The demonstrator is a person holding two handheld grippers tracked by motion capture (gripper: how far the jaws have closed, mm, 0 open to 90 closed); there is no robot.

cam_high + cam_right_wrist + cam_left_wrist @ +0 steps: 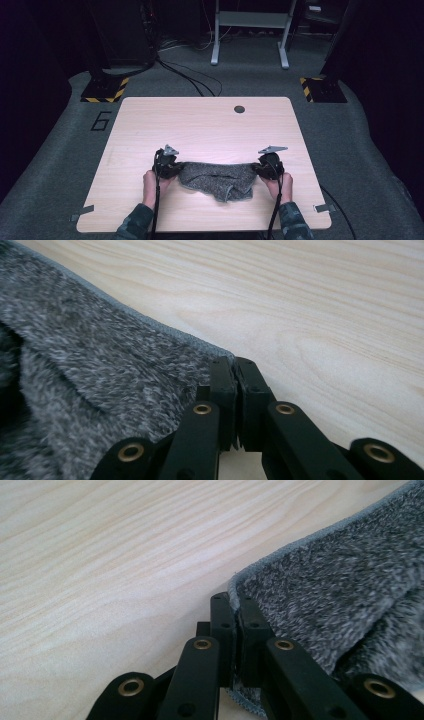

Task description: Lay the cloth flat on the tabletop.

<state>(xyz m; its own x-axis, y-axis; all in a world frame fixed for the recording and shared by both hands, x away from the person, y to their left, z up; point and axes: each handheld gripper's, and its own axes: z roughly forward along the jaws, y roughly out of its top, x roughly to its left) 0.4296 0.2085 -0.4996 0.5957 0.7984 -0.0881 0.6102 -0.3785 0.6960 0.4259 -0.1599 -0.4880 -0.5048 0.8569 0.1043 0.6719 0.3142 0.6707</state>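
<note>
While the grey towel [216,179] lies bunched on the near half of the worktop [200,125] in the high view, the left gripper [170,167] and right gripper [266,167] sit at its two ends. Through the left gripper view, the fingers [222,625] are clamped on a towel corner [340,580]. Through the right gripper view, the fingers [224,385] pinch the opposite corner [100,365] the same way.

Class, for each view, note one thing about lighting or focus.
High view: table brightly lit, surrounding room dark. Left gripper view: grey towel looks soft and blurred at the far right, pale sheen on the wood. Right gripper view: left edge of the towel falls into dark shadow.
</note>
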